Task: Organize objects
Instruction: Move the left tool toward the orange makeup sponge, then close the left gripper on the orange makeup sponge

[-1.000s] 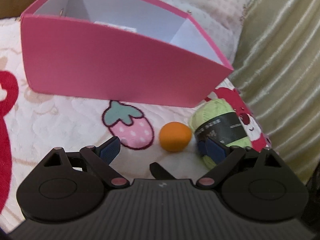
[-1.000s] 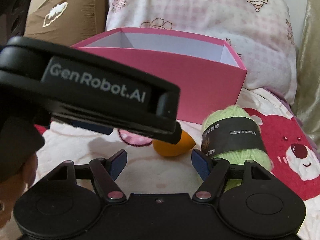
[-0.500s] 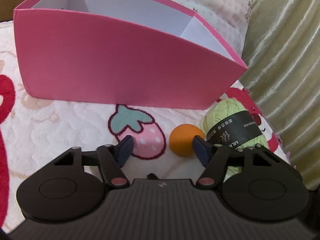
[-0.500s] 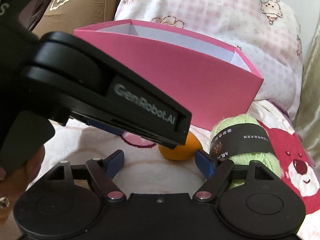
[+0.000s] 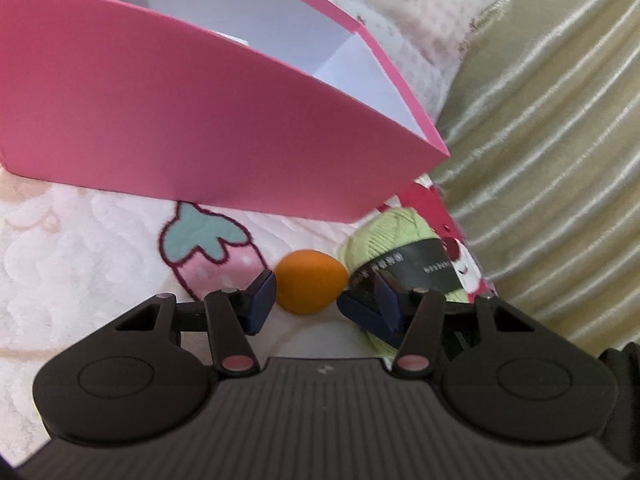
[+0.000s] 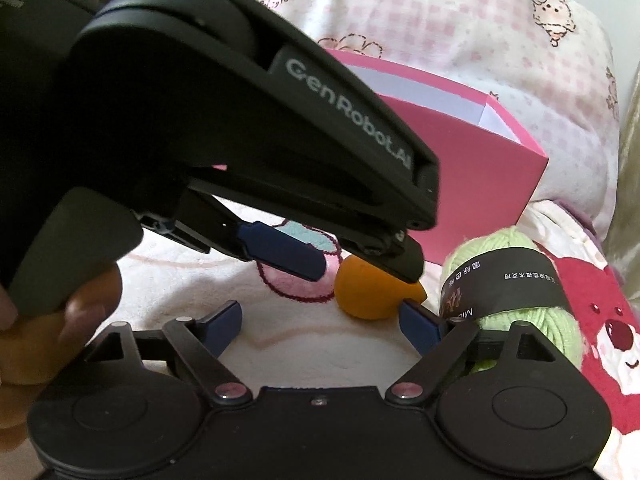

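Closing on orange ball (image 5: 311, 287), left claw (image 5: 308, 296) blocks opening right claw (image 6: 320, 320) w/ yarn (image 6: 516, 280) beside.

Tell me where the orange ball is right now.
The orange ball lies on the blanket in front of the pink box, just left of the green yarn, between the closing jaws of the left gripper.

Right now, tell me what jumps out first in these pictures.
The big open pink box fills the back of the bed. In front of it an orange ball lies beside green yarn, with the left gripper closing around the ball. The right gripper hangs open nearby.
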`<state>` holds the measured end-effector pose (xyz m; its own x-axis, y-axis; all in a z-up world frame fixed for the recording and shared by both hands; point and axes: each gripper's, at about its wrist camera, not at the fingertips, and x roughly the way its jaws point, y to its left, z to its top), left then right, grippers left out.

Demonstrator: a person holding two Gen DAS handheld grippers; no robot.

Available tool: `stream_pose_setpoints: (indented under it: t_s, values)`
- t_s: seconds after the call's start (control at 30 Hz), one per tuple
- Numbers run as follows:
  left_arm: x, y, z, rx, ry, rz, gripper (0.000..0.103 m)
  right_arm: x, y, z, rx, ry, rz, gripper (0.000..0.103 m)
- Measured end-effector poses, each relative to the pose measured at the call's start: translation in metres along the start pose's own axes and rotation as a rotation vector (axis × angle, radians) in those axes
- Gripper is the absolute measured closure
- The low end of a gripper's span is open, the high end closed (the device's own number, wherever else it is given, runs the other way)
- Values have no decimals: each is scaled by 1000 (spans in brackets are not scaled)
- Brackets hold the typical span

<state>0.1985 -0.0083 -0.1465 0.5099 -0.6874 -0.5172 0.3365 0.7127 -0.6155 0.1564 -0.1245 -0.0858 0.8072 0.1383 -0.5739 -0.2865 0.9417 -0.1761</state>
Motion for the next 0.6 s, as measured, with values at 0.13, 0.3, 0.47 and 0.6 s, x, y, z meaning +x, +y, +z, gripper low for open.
stream_pose_setpoints:
  t_s: [0.13, 0.3, 0.47, 0.6]
  values:
    - [2, -3, 2, 27, 31, -6, 50, -3, 1, -2, -5, -13, 11, 13]
    - [-2, 0, 2, 31, 52, -24, 50, -6, -1, -4, 4, -23, 30, 13]
    - [-8, 2, 0, 13, 60, -17, 51, -11, 3, -2, 2, -23, 44, 13]
    - [-17, 5, 1, -3, 61, -3, 51, -16, 10, -1, -13, -21, 65, 13]
